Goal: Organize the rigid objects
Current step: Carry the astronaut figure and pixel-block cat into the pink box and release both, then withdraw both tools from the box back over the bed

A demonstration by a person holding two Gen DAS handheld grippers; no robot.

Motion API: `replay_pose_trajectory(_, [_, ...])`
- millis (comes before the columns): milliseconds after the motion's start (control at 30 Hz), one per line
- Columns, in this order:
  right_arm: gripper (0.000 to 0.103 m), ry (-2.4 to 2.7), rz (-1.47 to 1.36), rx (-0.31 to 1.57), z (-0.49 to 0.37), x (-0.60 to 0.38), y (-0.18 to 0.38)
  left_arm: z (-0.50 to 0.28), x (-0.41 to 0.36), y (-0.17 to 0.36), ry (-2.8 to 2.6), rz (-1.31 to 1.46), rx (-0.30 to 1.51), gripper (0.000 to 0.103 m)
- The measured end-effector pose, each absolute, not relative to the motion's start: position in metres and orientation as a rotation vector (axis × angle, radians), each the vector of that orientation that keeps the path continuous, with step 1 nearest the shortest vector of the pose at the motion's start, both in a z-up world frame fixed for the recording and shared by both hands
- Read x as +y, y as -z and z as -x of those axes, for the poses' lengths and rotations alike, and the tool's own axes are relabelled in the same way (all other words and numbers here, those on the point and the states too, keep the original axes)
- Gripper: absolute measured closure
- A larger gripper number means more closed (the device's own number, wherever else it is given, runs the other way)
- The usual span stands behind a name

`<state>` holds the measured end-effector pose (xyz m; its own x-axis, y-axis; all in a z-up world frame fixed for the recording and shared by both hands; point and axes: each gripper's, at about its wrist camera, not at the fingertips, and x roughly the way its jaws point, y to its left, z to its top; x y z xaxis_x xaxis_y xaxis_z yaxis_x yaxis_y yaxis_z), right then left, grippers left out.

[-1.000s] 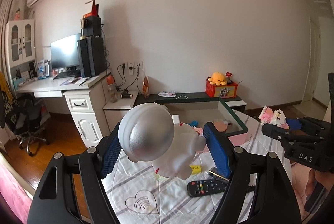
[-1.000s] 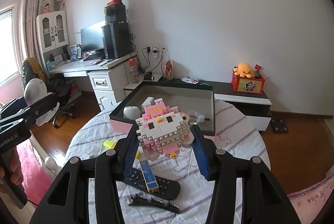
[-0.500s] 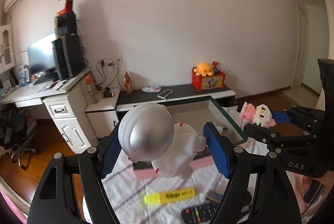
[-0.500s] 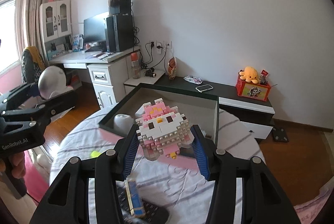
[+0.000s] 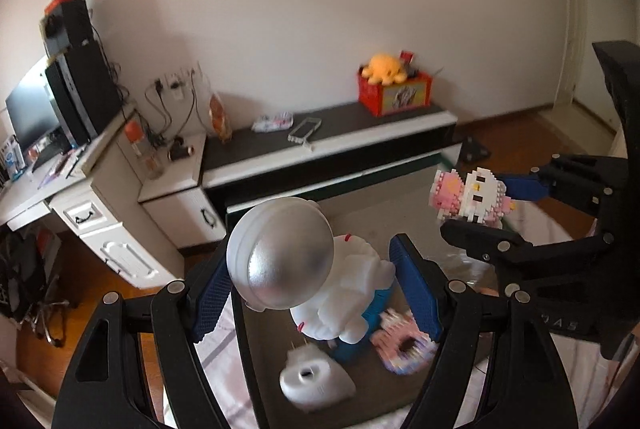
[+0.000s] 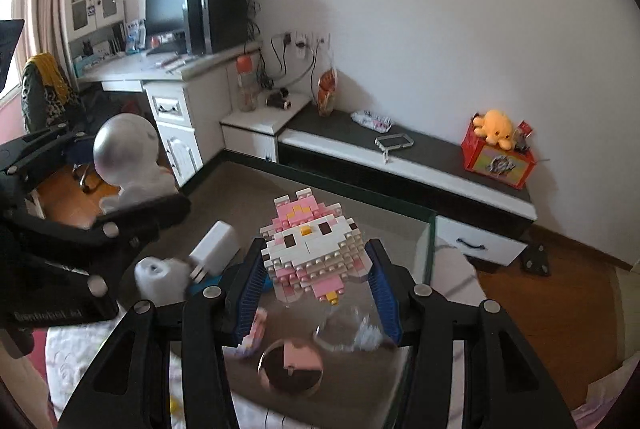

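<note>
Below your two loaded grippers the box (image 6: 430, 241) floor lies bare only toward its far wall, while the near half is crowded by a white charger (image 6: 214, 249), a round mirror (image 6: 290, 367), a pink comb (image 5: 402, 347) and crumpled clear plastic (image 6: 352, 333).

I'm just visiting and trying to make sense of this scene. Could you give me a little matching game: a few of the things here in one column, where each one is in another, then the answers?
Things
1. astronaut figure
2. block cat figure
3. orange plush octopus
4. round pink mirror

Places
A. lying on the floor of the open box
B. between the fingers of the right gripper
C. on top of the red box on the low cabinet
D. between the fingers of the left gripper

Pairs: 1-D, 2-B, 3-C, 4-A
</note>
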<state>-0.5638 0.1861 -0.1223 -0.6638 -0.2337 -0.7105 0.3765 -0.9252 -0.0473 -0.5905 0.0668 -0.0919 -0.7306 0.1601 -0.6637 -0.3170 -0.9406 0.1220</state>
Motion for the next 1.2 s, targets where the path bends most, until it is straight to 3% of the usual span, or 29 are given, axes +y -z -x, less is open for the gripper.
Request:
replay_pose_trajectory(533, [0.052, 2.471, -1.441, 0.277, 0.631, 0.206, 0.188, 0.670, 0.089, 0.169, -2.597, 1.302, 0.449, 0.027])
replay_pose_trajectory(600, [0.049, 2.477, -1.427, 0.247, 0.629, 0.209, 0.186, 0.667, 0.091, 0.170, -2.592, 1.302, 0.461, 0.024])
replay_pose_trajectory(667, [0.031, 2.505, -1.396, 0.219, 0.626, 0.212, 0.179, 0.662, 0.088, 0.167, -2.610, 1.285, 0.460, 0.020])
replay_pose_trajectory(733, [0.022, 2.527, -1.354, 0.203, 0.621, 0.213, 0.170, 0.654, 0.084, 0.160, -2.625, 1.270, 0.445, 0.016])
replay_pose_trajectory(967, [0.021, 2.604, -1.174, 0.151, 0.575, 0.216, 0.131, 0.592, 0.060, 0.113, -2.763, 1.068, 0.432, 0.000])
replay_pose_trajectory(1200, [0.019, 2.617, -0.979, 0.179, 0.490, 0.208, 0.105, 0.487, 0.042, 0.072, -2.893, 0.825, 0.371, 0.000])
